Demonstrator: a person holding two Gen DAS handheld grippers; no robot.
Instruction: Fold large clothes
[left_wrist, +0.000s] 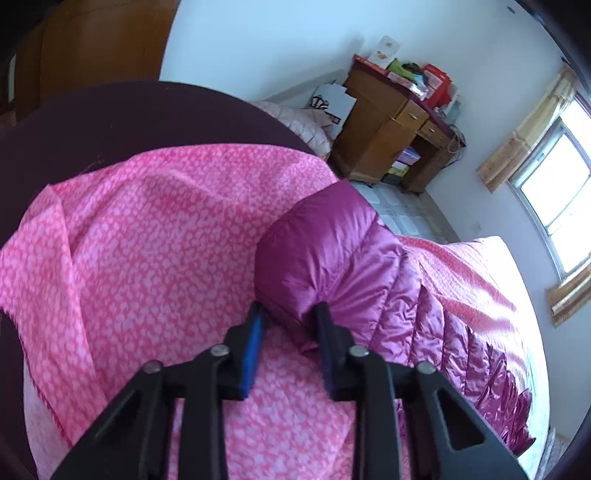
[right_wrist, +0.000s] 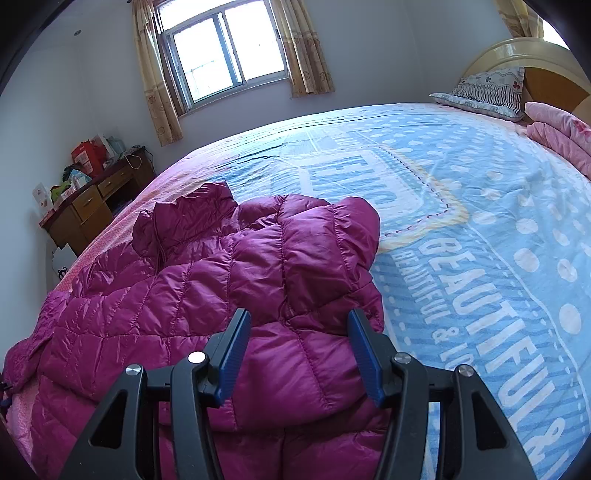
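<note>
Here, left gripper (left_wrist: 288, 308) jaws around the magenta jacket (right_wrist: 221, 280) sleeve end — right gripper (right_wrist: 297, 319) jaws agape.

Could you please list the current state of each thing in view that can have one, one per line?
Puffer jacket: spread on the bed, partly folded, one padded end between the left jaws.
Left gripper: jaws narrow, around the jacket's end.
Right gripper: jaws open, over the jacket, holding nothing.
Pink sheet: rumpled, corner turned over.
Blue bedspread: laid flat.
Window: curtains drawn back.
Desk: drawers shut, top cluttered.
</note>
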